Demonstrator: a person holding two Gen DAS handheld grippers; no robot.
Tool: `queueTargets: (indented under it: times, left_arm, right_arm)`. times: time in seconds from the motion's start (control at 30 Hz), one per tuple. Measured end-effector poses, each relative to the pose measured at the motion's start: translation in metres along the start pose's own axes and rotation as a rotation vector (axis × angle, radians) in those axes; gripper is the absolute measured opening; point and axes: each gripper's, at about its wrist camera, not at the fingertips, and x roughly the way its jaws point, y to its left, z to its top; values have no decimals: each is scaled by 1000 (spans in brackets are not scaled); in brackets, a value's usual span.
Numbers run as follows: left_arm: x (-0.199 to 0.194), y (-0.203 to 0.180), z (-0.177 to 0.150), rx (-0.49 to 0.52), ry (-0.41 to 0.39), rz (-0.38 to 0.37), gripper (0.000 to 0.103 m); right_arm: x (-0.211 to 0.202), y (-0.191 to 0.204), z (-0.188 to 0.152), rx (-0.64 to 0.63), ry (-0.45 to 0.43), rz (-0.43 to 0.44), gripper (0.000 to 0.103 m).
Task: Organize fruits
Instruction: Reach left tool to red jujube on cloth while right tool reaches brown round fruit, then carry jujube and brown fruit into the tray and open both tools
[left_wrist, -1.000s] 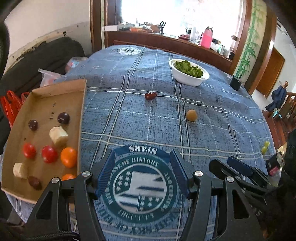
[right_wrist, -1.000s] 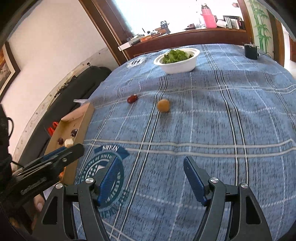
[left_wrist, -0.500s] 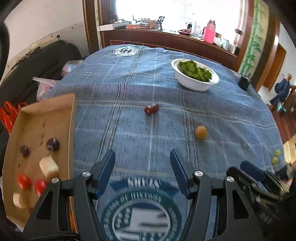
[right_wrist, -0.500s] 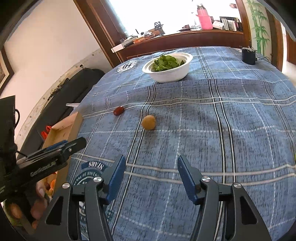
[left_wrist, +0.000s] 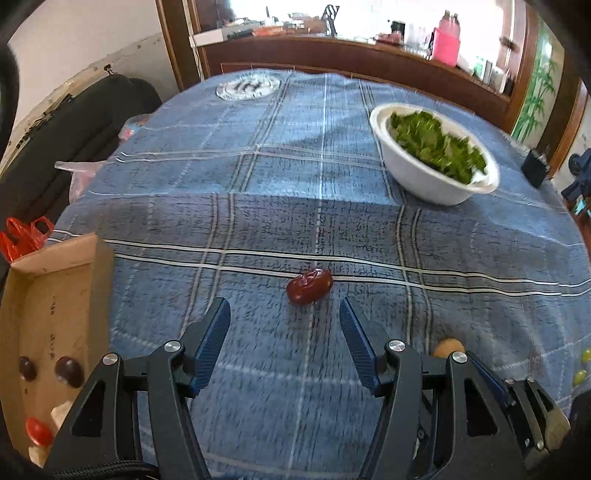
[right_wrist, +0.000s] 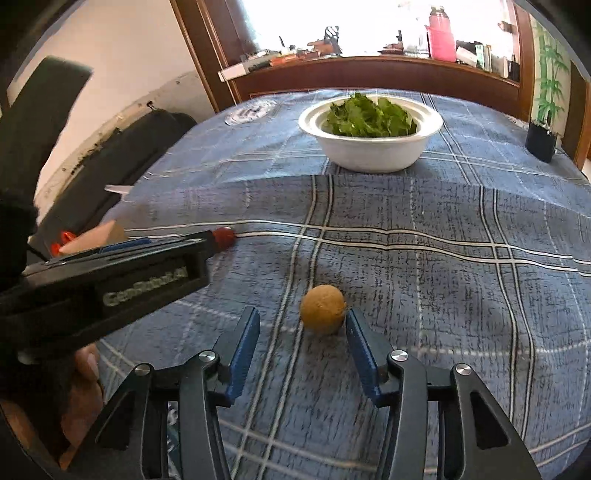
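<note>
left hand-held gripper (left_wrist: 284, 314): jaws held apart, nothing clamped; red date (left_wrist: 309, 285) seen just beyond the tips, bare cloth on both sides of it.
right hand-held gripper (right_wrist: 302, 328): jaws held apart, nothing clamped; brown round fruit (right_wrist: 323, 308) sits at the tips, close against the right finger (right_wrist: 360, 345), contact cannot be told.
cardboard tray (left_wrist: 96, 266): set at the left edge of the table (left_wrist: 369, 236); dark and red fruits seen inside, partly hidden.
white bowl (right_wrist: 369, 151): filled with greens, toward the far edge, well apart from both fruits.
green grapes (left_wrist: 583, 365): two, near the right edge.
open room: bare checked cloth between date, round fruit and bowl.
</note>
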Motion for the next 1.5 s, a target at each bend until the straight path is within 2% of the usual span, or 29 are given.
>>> queueTargets:
  times: [0.1, 0.17, 0.23, 0.27, 0.3, 0.43, 0.67, 0.8, 0.9, 1.1, 1.5]
  left_arm:
    - [20, -5, 3, 10, 25, 19, 61]
    - [23, -7, 6, 10, -10, 28, 61]
    - [25, -8, 8, 15, -16, 11, 50]
    - [26, -8, 9, 9, -11, -25, 33]
    - [26, -8, 10, 5, -5, -41, 28]
    - [19, -8, 3, 16, -15, -36, 28]
    - [-12, 12, -22, -52, -22, -88, 28]
    - [-41, 29, -37, -79, -66, -35, 28]
    - [-61, 40, -48, -88, -114, 23, 28]
    - [-80, 71, -63, -130, -138, 68, 28]
    - [-106, 117, -87, -204, -163, 103, 28]
  right_arm:
    - [2, -2, 0, -15, -23, -13, 43]
    - [2, -7, 0, -4, -27, -24, 26]
    - [1, -14, 1, 24, -24, 11, 26]
    - [-1, -16, 0, 35, -23, 17, 26]
    - [-3, -19, -1, 45, -26, 19, 26]
    - [-16, -27, -2, 86, -45, 50, 26]
    - [-41, -36, -11, 140, -86, 96, 26]
    - [-49, -33, -18, 152, -91, 129, 26]
    - [-54, -24, -25, 162, -90, 169, 26]
    - [-60, 8, -33, 125, -84, 227, 26]
    - [-78, 64, -40, 22, -85, 267, 25]
